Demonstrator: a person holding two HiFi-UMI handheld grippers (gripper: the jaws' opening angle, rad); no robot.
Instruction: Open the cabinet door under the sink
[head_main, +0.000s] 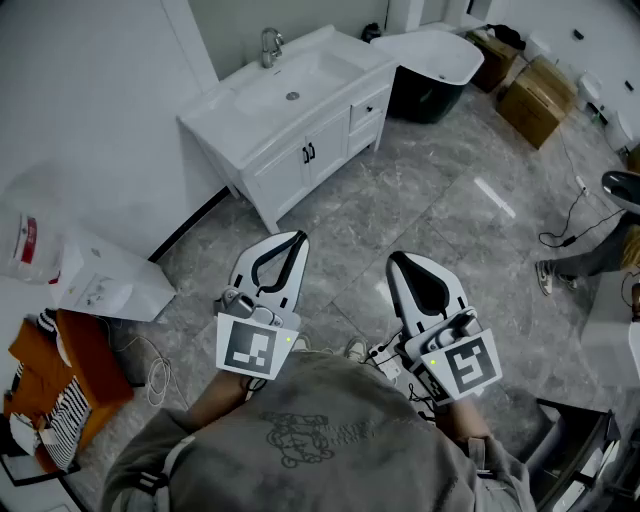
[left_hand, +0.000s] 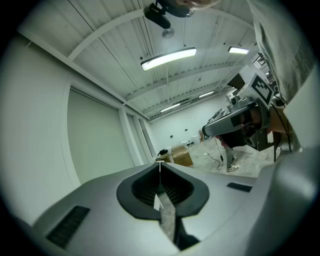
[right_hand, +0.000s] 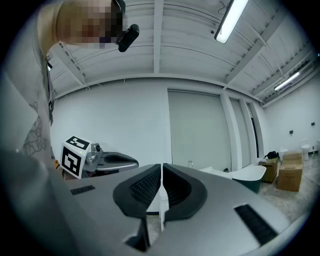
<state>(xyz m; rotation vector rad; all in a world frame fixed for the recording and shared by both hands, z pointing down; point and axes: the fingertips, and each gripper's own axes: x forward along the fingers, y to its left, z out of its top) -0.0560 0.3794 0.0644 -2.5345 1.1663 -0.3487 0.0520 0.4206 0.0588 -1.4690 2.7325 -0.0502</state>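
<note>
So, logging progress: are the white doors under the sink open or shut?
Shut: both white cabinet doors lie flush, their black handles side by side.

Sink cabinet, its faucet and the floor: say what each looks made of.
Sink cabinet: probably white painted wood or board; smooth matte panelled doors, small black handles. Faucet: polished metal, by its silvery shine. Floor: glossy grey marble-look tile, stone or ceramic; veining, joint lines and a light reflection.

The cabinet (head_main: 308, 152) stood ahead against the wall (head_main: 90, 90), under the sink (head_main: 290, 82); the tub (head_main: 437, 58) lay right of it, boxes (head_main: 538, 98) farther right.
</note>
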